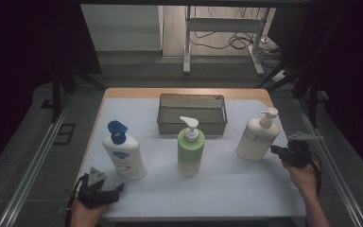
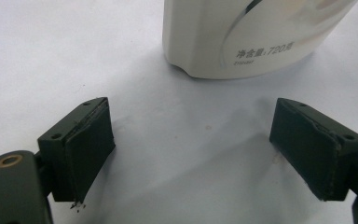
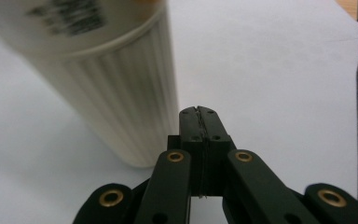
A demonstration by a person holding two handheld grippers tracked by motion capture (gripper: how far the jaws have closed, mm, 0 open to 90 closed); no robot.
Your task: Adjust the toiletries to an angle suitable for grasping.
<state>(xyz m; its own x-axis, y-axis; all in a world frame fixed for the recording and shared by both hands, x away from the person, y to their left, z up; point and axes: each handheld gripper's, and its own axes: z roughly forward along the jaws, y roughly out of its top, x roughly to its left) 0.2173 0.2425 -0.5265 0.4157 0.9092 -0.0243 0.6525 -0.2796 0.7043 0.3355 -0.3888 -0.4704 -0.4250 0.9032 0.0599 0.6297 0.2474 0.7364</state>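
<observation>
Dim overhead (close bottle blurred).

Your right tongs (image 3: 199, 112) sit pressed together, the two black jaws meeting along a thin seam with nothing caught between them. Their linkage arms, dotted with brass rivets, fan out toward the bottom edge. Just to the left of the tips stands a cream bottle (image 3: 121, 88), its lower body ribbed with fine vertical grooves and a blurred dark label above; it leans across the frame, and whether the tips touch it you cannot tell. Everything rests on the white table (image 3: 270, 70), whose far edge gives way to a grey strip at the right.
</observation>
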